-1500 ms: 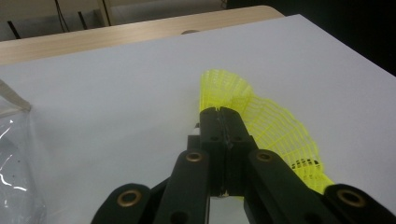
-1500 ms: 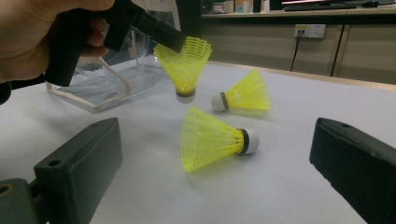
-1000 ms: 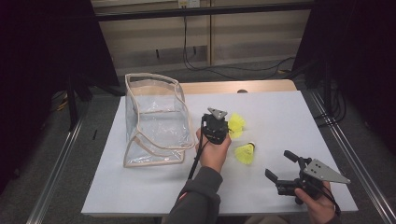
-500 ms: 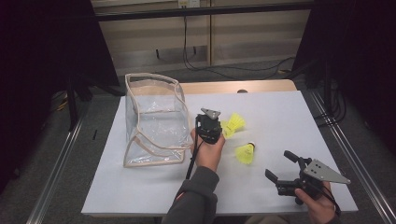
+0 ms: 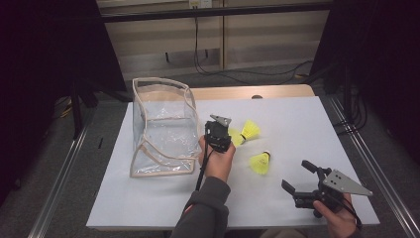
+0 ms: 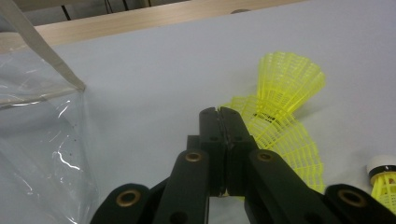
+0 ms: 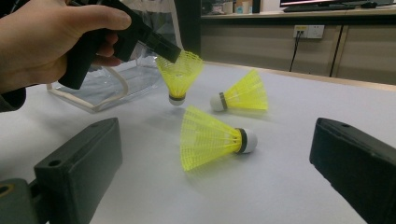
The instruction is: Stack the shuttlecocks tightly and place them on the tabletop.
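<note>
The yellow shuttlecock (image 7: 179, 78) I have hold of hangs cork down just above the white table (image 5: 307, 124), its skirt rim pinched between the closed jaws of my left gripper (image 6: 219, 114). At about three o'clock from it in the high view, a second shuttlecock (image 5: 250, 131) lies on its side; at about five o'clock lies a third shuttlecock (image 5: 260, 161). The clear plastic bag (image 5: 161, 129) stands open at nine o'clock, just beside my left hand (image 5: 216, 161). My right gripper (image 5: 303, 179) rests at the table's near right corner, jaws wide apart and holding nothing.
</note>
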The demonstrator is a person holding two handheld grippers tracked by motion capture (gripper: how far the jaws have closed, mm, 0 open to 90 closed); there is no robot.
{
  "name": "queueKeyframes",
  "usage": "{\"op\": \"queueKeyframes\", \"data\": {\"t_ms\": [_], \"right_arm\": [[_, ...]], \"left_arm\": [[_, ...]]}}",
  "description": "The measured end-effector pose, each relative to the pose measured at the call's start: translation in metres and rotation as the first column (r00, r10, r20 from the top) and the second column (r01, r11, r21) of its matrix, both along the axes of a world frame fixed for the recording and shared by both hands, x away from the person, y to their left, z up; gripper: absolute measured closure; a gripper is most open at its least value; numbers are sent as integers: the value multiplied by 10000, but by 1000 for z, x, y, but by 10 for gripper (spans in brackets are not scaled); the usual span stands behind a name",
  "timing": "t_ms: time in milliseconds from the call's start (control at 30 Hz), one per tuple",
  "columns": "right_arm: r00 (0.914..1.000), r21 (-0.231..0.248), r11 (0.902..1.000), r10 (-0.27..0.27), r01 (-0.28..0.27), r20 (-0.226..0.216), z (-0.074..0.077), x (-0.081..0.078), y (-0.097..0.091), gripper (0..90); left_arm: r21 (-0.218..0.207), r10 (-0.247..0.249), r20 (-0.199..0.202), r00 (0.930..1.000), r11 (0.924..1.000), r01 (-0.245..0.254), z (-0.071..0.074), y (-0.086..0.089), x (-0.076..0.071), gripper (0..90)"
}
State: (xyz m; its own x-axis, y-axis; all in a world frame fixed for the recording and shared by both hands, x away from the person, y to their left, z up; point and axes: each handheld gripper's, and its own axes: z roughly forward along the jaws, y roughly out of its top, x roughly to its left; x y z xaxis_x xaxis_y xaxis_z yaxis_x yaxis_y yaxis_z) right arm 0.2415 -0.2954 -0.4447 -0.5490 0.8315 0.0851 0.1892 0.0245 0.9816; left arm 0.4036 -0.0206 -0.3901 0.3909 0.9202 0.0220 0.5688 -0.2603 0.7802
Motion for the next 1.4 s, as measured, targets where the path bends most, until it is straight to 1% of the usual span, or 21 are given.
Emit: {"op": "queueKeyframes", "data": {"t_ms": [33,67,133,167,300,333,367,467,533,567,667,733,833,933,967,1000,1067,1133,1167,1333,1400], "right_arm": [[10000,-11,10000,9,-9,-19,0,0,0,19],[10000,-3,10000,-1,1,-59,0,0,0,19],[10000,-12,10000,4,-5,-28,0,0,0,19],[10000,-2,10000,16,-16,-31,0,0,0,19],[10000,14,10000,22,-22,-62,0,0,1,19],[10000,0,10000,28,-28,-61,0,0,1,19],[10000,7,10000,36,-36,-64,0,0,1,19],[10000,1,10000,27,-27,-52,0,0,1,19],[10000,-7,10000,37,-37,-63,-1,0,0,19],[10000,-40,10000,42,-42,-42,-1,0,0,19],[10000,1,10000,32,-32,-37,0,0,0,19],[10000,-15,10000,47,-47,-51,0,0,0,19],[10000,-43,10000,64,-65,-61,-1,1,0,19],[9999,-38,10000,73,-73,-70,-1,0,1,19],[9999,-32,10000,84,-84,-82,-1,0,1,19],[9999,-17,10000,93,-93,-84,-1,0,1,19],[9999,-42,9999,101,-102,-76,-1,1,1,19],[9999,-26,10000,93,-93,-98,-1,0,1,19],[9999,-23,10000,95,-95,-80,-1,0,1,19],[9999,-58,10000,78,-79,-73,-1,0,0,19],[10000,-29,10000,80,-80,-51,-1,0,0,19]], "left_arm": [[56,50,-18,10000,10000,-50,0,0,0,891],[357,90,8,10000,9993,-91,-1,0,1,891],[462,148,36,9999,9988,-149,-3,-2,2,891],[685,212,112,9997,9974,-219,-5,-3,3,889],[747,275,169,9995,9968,-287,-7,-5,5,887],[669,349,164,9993,9971,-359,-7,-5,6,887],[714,385,247,9990,9966,-402,-9,-6,7,875],[637,394,217,9990,9971,-407,-10,-7,8,858],[213,230,69,9997,9995,-231,-12,-7,10,832],[-205,144,21,9999,9997,-144,-12,-8,11,821],[-656,-81,-119,9999,9978,73,-13,-8,12,787],[-662,-81,-191,9998,9978,69,-14,-9,12,776],[-777,-290,-319,9991,9966,265,-18,-11,13,758],[-742,-272,-260,9993,9969,252,-19,-13,13,754],[-792,-270,-214,9994,9965,253,-19,-13,14,757],[-901,-316,-294,9991,9955,288,-20,-14,15,757],[-890,-251,-210,9995,9958,232,-21,-14,16,757],[-1146,-300,-143,9994,9930,282,-23,-13,18,757],[-1159,-296,-157,9994,9929,276,-24,-13,19,757],[-1160,-149,-157,9998,9932,130,-26,-11,21,747],[-1077,20,-22,10000,9942,-22,-27,-10,23,746]]}}
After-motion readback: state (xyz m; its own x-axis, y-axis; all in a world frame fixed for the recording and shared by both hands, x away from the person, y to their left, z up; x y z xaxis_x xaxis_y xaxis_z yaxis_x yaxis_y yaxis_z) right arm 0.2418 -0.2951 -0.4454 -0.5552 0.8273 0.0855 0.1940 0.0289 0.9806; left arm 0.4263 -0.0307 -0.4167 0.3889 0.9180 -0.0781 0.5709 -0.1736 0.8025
